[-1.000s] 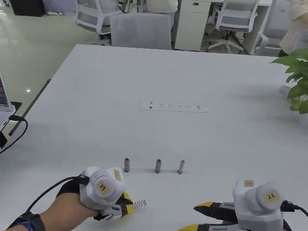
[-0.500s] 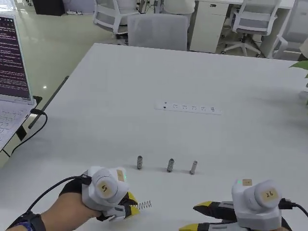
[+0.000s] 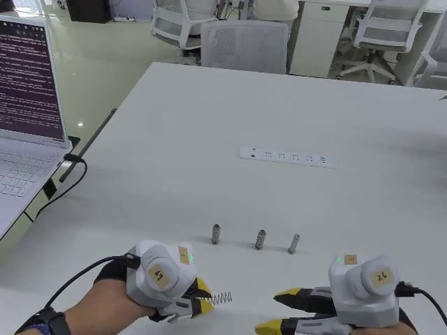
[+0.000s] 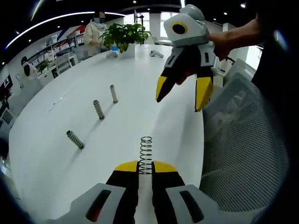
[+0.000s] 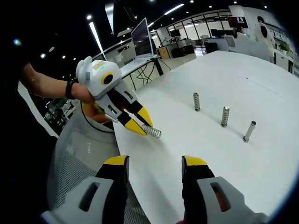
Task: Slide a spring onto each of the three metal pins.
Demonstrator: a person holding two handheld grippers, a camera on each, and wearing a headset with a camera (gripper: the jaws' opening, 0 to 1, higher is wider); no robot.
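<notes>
Left gripper (image 3: 202, 299) clenched on one end of the spring (image 3: 221, 299) — light, bendy wire that would buckle if squeezed mid-coil, so that end hold suits; bare pin (image 3: 294, 243) stands at 2 o'clock — right gripper (image 3: 269, 312) spread, empty

The jaws of my right gripper (image 5: 155, 162) stand apart, yellow tips over the near edge of the white table (image 5: 261, 79) with nothing between them. Beyond them the left gripper (image 5: 138, 122), held in a hand (image 5: 86, 93), pinches one end of a spring (image 5: 152, 132) that sticks out level above the tabletop. Farther in, three pins (image 5: 225, 116) stand upright in a row, well apart from the spring. The left and middle ones look ribbed with coils, the right one smoother. A laptop (image 5: 141, 39) sits open at the far left.
</notes>
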